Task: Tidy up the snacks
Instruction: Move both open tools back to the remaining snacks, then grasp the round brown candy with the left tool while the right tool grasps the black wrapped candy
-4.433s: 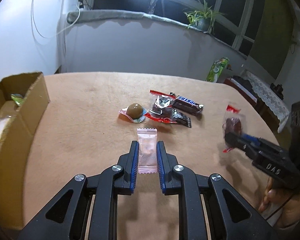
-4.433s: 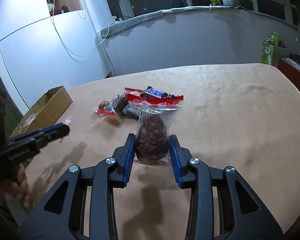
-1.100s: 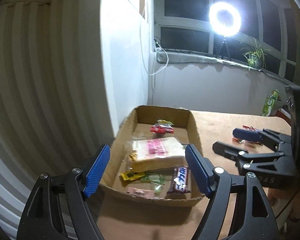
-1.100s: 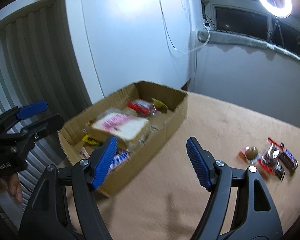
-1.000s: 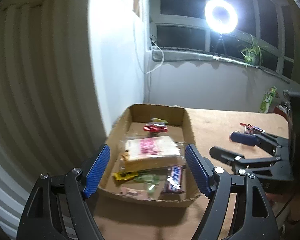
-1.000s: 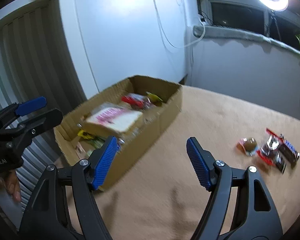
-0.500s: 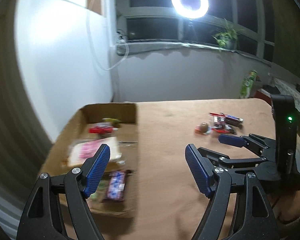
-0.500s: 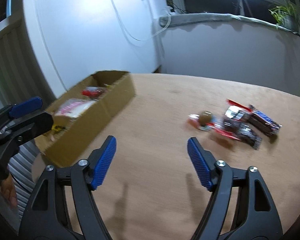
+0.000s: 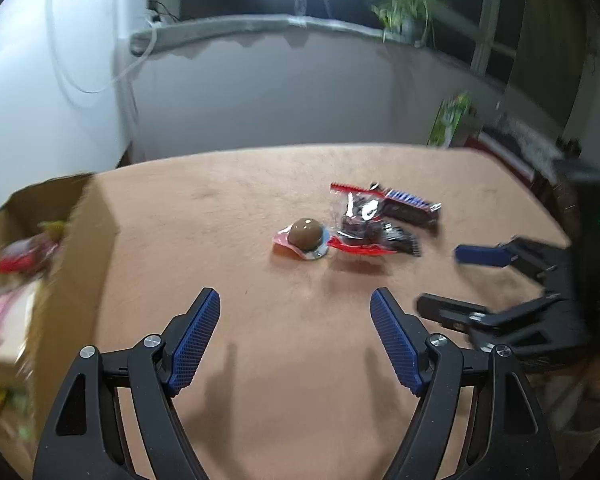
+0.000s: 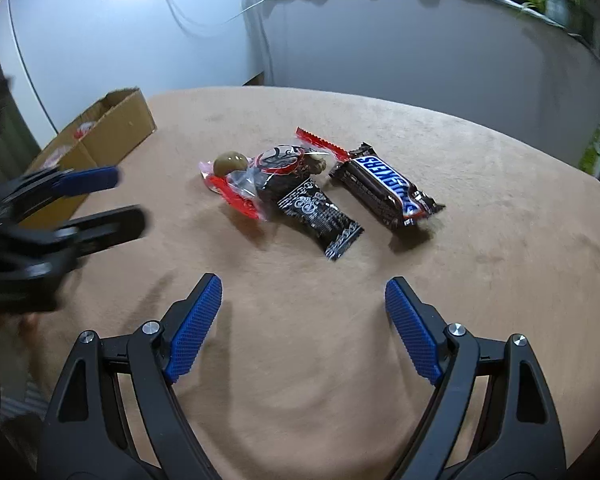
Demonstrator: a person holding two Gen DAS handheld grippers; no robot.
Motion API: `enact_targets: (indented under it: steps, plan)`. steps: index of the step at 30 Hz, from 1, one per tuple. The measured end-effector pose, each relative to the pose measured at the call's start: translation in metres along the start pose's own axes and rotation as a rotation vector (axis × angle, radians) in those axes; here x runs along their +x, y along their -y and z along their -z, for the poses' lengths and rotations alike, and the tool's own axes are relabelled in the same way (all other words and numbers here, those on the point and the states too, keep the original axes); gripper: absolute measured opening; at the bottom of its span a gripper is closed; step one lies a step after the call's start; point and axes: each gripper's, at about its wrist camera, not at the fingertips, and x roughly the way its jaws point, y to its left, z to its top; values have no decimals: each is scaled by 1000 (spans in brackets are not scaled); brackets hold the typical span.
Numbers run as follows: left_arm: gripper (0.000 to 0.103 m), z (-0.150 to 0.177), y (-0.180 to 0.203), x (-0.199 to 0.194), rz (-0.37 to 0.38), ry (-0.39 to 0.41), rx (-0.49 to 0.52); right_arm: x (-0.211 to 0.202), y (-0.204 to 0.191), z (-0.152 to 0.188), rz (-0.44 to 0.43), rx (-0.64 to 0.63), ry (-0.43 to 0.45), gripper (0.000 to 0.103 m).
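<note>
On tabletop, left gripper and right gripper hover, jaws wide, empty, both swung back from cardboard box at 9 o'clock. Earlier pink candy, brown packet gone from jaws, likely boxed. Remaining snacks at 12 o'clock: chocolate ball, Snickers bar, black packet.

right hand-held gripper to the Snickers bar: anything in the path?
Nothing visible. The right hand-held gripper is open with bare table between it and the Snickers bar. The black cookie pack lies just left of that line, apart from the bar.
</note>
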Motion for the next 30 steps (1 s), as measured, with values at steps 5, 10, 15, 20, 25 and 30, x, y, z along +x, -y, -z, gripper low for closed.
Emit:
enact_targets:
  steps: [5, 10, 15, 20, 25, 30]
  plan:
    - [78, -20, -6, 33, -27, -25, 20, 15, 2, -14, -29, -84, -29, 82]
    - [78, -29, -9, 53, -17, -49, 70, 26, 7, -29, -50, -128, -27, 78]
    - [78, -31, -5, 65, 18, -75, 101, 25, 10, -31, -29, -133, -25, 38]
    - [47, -33, -2, 63, 38, -65, 131, 14, 16, -21, -35, -89, -16, 28]
    - [36, -31, -5, 58, 63, -63, 112, 0, 14, -1, -21, -34, 1, 28]
    - [24, -18, -10, 39, 100, -37, 50, -23, 3, 27, -2, 48, 62, 27]
